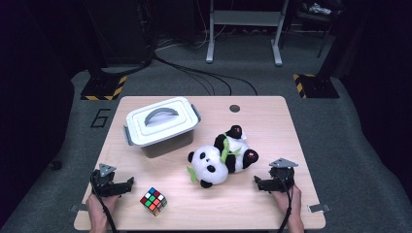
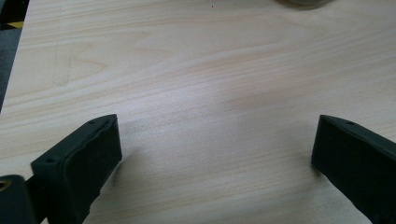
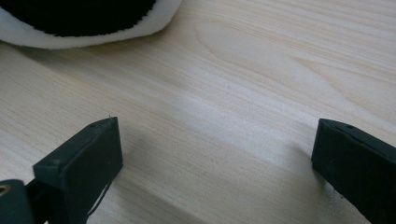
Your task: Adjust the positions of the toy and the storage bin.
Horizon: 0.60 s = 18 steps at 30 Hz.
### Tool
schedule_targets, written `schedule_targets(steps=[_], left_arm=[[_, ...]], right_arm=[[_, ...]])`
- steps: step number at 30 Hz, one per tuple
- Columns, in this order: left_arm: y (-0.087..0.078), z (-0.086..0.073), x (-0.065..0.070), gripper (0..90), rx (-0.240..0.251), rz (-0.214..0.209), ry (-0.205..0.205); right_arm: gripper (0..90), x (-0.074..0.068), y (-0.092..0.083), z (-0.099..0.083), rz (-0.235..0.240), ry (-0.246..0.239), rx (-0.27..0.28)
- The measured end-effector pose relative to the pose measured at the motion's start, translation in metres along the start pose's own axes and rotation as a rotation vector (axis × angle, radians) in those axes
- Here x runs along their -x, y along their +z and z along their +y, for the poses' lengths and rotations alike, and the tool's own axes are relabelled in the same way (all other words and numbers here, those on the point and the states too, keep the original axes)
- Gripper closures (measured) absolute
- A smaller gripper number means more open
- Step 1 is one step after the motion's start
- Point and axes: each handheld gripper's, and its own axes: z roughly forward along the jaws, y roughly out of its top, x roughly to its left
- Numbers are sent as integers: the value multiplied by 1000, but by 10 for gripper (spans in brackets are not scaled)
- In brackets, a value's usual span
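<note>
The lidded box (image 1: 162, 127) stands shut, contents hidden. Beside it lies the panda (image 1: 222, 156); the left gripper (image 1: 122, 187) and right gripper (image 1: 261, 183) rest spread, empty.

Two black jaws of the right gripper (image 3: 215, 158) spread wide over pale wooden table (image 3: 243, 79); panda plush (image 3: 79, 18) at upper left.

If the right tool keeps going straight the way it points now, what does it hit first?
Most likely the plush panda. The right tool is open over bare table, and the panda's black and white body lies ahead, slightly to one side. Depth is unclear, so it may only graze it.
</note>
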Motion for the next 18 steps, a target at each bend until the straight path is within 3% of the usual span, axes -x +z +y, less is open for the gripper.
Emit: schedule_targets(steps=[8, 13, 18], left_arm=[[-24, 10, 0, 0, 55, -33, -18], [-46, 17, 14, 0, 79, -78, 6], [-58, 21, 25, 0, 101, -124, 19]], right_arm=[[16, 1, 0, 0, -2, -4, 3], [17, 0, 0, 0, -5, -1, 2], [19, 1, 0, 0, -6, -3, 4]])
